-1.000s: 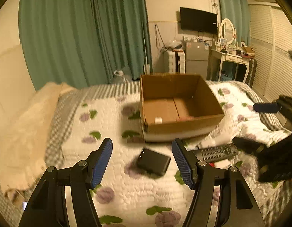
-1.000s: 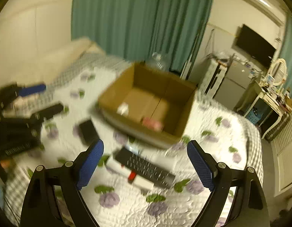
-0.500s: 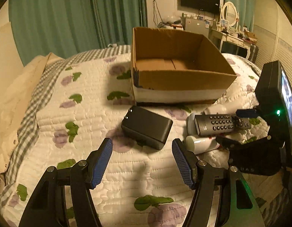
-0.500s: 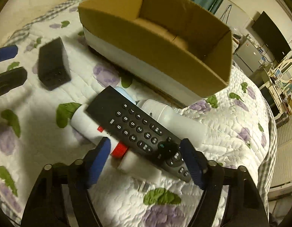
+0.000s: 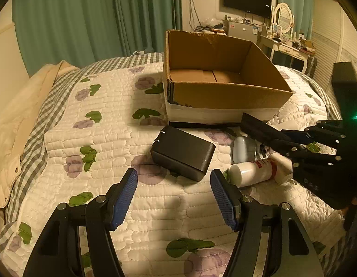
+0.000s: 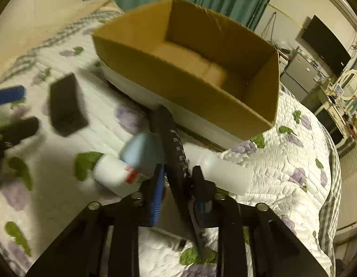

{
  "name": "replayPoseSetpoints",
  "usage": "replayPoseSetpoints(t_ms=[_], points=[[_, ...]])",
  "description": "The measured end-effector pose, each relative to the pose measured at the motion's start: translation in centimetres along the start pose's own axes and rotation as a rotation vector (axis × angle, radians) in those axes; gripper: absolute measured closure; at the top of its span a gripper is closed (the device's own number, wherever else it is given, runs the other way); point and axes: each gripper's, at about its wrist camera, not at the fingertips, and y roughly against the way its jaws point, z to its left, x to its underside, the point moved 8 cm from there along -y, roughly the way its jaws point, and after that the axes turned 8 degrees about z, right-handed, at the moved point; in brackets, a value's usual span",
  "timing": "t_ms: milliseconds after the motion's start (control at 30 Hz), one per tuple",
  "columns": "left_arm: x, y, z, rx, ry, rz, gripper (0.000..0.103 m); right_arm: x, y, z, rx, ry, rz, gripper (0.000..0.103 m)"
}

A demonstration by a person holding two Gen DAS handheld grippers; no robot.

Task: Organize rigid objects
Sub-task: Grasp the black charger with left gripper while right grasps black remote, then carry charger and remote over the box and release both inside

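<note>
The right gripper is clamped on a black remote control, its blue pads pressed against the near end while the far end tilts up toward the cardboard box. In the left wrist view the remote points at the box's near wall. The left gripper hovers with its fingers wide apart, holding nothing, just near of a black power adapter lying on the flowered quilt. Right of the adapter lie a pale blue case and a white bottle with a red-marked label; another white bottle lies beside the remote.
</note>
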Motion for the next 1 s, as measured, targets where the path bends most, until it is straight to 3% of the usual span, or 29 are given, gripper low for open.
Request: replayPoseSetpoints(t_ms=[267,500,867,1000], points=[[-1.3,0.2,0.1,0.014,0.082,0.014,0.035,-0.1,1.8,1.0,-0.066,-0.044,-0.032,0.085],[-2.6,-2.4,-0.4,0.037,0.272,0.08,0.035,0.1,2.3,0.4,-0.078,-0.073,-0.049,0.085],[-3.3,-5.7,0.5,-0.091,0.469,0.119,0.032,0.4,1.1,-0.1,-0.096,-0.1,-0.036,0.085],[-2.9,-6.9,1.3,-0.063,0.551,0.147,0.032,0.6,0.4,-0.1,-0.099,-0.105,-0.022,0.085]])
